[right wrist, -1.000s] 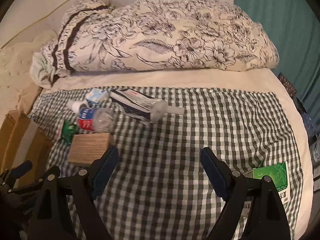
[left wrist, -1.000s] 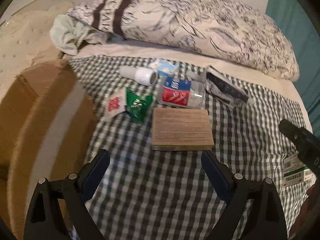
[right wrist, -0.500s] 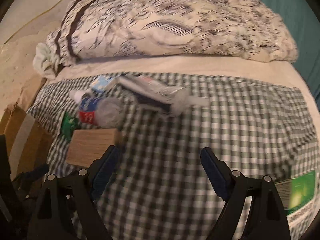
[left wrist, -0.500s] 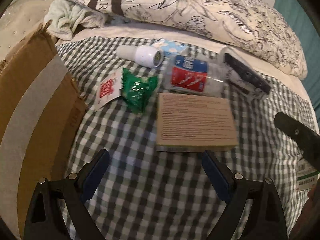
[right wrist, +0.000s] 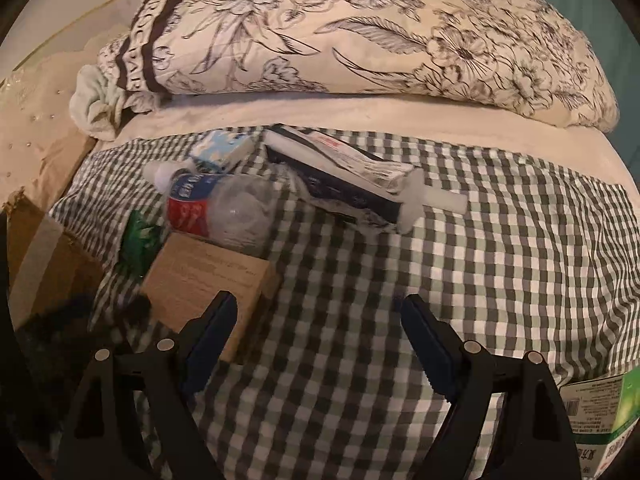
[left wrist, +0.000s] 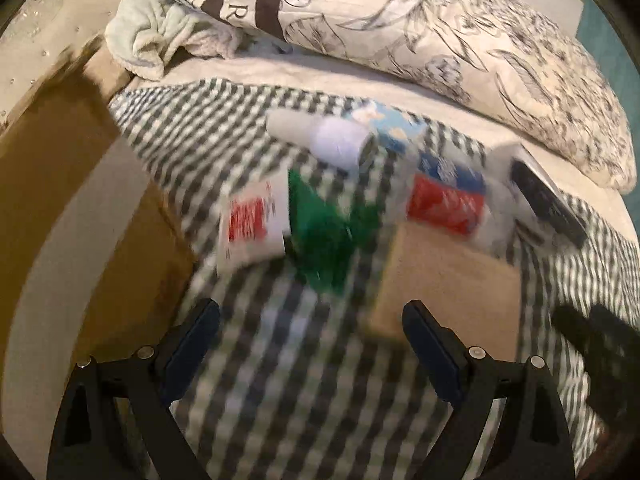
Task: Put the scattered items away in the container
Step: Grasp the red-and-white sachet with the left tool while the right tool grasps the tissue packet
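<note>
the scattered stuff sits on the checked cloth (right wrist: 460,280) ahead of my fingers — brown box (right wrist: 208,276) right off my right gripper (right wrist: 320,320)'s left fingertip, water bottle (right wrist: 224,210) and toothpaste tube (right wrist: 352,176) further out. cardboard container (left wrist: 60,208) is off left of my left gripper (left wrist: 312,328). both sets of fingers spread wide, holding nothing — left view's blurry.

Bottle (right wrist: 224,210) behind box (right wrist: 208,280); toothpaste tube (right wrist: 352,172) right.
</note>
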`<state>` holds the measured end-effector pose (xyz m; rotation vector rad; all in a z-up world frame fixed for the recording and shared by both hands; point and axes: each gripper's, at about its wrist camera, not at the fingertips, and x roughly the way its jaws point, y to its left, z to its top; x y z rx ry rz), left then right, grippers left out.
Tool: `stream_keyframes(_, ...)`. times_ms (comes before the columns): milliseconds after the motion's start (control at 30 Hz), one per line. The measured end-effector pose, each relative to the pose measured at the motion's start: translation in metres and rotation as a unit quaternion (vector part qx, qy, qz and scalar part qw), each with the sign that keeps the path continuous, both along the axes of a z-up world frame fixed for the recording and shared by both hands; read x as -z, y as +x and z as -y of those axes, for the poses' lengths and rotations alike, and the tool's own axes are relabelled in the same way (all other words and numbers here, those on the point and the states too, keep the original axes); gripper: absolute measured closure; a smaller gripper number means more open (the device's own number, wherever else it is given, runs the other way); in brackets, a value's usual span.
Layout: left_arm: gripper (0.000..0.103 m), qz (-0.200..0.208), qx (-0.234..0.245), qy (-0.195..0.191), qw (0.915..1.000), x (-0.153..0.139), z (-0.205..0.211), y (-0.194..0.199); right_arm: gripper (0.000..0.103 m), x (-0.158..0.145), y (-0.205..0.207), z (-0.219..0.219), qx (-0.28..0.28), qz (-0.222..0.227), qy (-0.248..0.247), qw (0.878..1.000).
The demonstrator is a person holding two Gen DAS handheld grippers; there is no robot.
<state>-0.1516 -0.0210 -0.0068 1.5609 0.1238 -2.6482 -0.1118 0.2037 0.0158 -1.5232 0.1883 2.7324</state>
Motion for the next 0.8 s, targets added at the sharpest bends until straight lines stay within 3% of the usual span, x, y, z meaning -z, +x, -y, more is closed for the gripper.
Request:
stream_keyframes(133,0.008,0.007,0.007,0.026,0.9996,0.006,0.003,-0.022,0.019,0.008,-0.002,-0.007,0.009,0.010,0.006,1.000)
stream_keyframes(333,0.009,0.000,0.016,0.023,0.9996,0.007,0.008,-0.034,0.019,0.004,-0.012,-0.017,0.019,-0.004,0.029,0.999)
stream_keyframes(533,0.035,0.008,0.018,0.009,0.9998,0.015,0.016,-0.044,0.019,-0.005,-0.037,-0.017,0.017,-0.024,0.051,0.998)
stream_keyframes(733,0.057,-0.004,0.021,0.037,0.9991,0.005,0.026,-0.039,0.019,-0.012,-0.056,-0.016,0.015,-0.040,0.067,0.997)
stream_keyframes(800,0.069,-0.009,0.020,0.040,0.9989,0.001,0.028,-0.036,0.019,-0.012,-0.061,-0.014,0.014,-0.042,0.070,0.997)
